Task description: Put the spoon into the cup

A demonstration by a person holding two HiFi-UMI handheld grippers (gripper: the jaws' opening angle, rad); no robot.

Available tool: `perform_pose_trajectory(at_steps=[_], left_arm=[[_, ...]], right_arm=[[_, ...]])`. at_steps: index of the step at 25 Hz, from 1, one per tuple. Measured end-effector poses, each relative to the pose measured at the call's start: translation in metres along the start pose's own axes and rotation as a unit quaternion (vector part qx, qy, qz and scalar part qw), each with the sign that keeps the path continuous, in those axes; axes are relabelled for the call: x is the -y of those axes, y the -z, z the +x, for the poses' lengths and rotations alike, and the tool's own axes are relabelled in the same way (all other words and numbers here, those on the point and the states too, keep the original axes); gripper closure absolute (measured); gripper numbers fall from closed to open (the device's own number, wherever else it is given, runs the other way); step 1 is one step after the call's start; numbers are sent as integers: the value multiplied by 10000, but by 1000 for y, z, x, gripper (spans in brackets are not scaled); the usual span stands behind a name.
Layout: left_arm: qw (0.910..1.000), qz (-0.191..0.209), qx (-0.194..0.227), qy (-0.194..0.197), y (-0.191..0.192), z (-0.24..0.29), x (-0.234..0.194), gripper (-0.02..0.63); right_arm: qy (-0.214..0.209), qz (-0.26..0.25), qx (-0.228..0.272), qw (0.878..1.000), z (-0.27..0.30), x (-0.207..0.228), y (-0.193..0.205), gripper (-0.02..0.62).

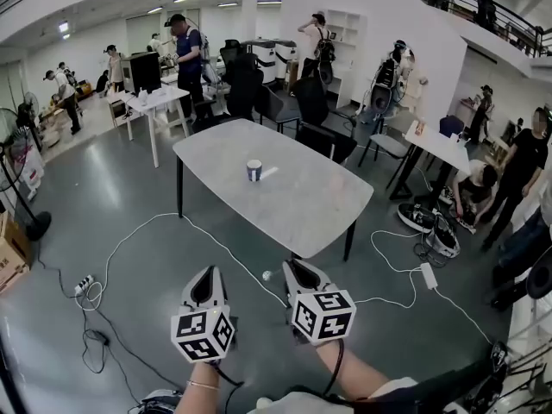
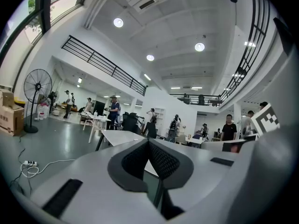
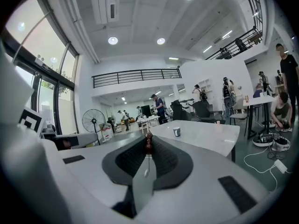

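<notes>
A small white cup with a blue band (image 1: 254, 170) stands near the middle of the grey table (image 1: 302, 198); the right gripper view shows the cup (image 3: 176, 131) far ahead. Both grippers are held over the floor, short of the table's near edge. My right gripper (image 1: 298, 267) is shut on a thin spoon (image 3: 148, 143), whose dark brown end pokes out past the jaw tips. My left gripper (image 1: 207, 274) is beside it, jaws shut with nothing between them (image 2: 149, 143). Most of the spoon is hidden between the pads.
White cables (image 1: 155, 222) and a power strip (image 1: 84, 285) lie on the floor before the table. Black chairs (image 1: 312, 102) stand behind it. Several people stand around the room; another white table (image 1: 153, 102) is at the back left, a fan (image 1: 26, 188) at far left.
</notes>
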State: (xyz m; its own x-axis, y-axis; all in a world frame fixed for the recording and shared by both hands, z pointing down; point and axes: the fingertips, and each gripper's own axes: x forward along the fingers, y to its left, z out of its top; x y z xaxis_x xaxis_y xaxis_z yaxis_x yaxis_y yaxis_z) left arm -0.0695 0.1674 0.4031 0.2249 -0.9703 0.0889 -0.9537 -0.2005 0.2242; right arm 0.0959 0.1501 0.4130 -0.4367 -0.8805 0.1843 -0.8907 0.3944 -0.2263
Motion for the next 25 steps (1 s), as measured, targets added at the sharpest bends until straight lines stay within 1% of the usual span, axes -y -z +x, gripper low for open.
perform_pose_trajectory(at_steps=[7, 13, 20, 25], left_arm=[[9999, -34, -107, -103, 4, 8, -18, 589], [9997, -23, -131, -195, 2, 28, -35, 589], [9996, 18, -118, -261, -12, 80, -49, 589], [9997, 31, -58, -244, -26, 130, -52, 589]], right_arm=[[-77, 48, -126, 9999, 24, -6, 5, 535], [-143, 87, -123, 9998, 56, -8, 1, 535], [-232, 86, -152, 9996, 109, 8, -15, 535], [-246, 47, -123, 9996, 146, 29, -33, 535]])
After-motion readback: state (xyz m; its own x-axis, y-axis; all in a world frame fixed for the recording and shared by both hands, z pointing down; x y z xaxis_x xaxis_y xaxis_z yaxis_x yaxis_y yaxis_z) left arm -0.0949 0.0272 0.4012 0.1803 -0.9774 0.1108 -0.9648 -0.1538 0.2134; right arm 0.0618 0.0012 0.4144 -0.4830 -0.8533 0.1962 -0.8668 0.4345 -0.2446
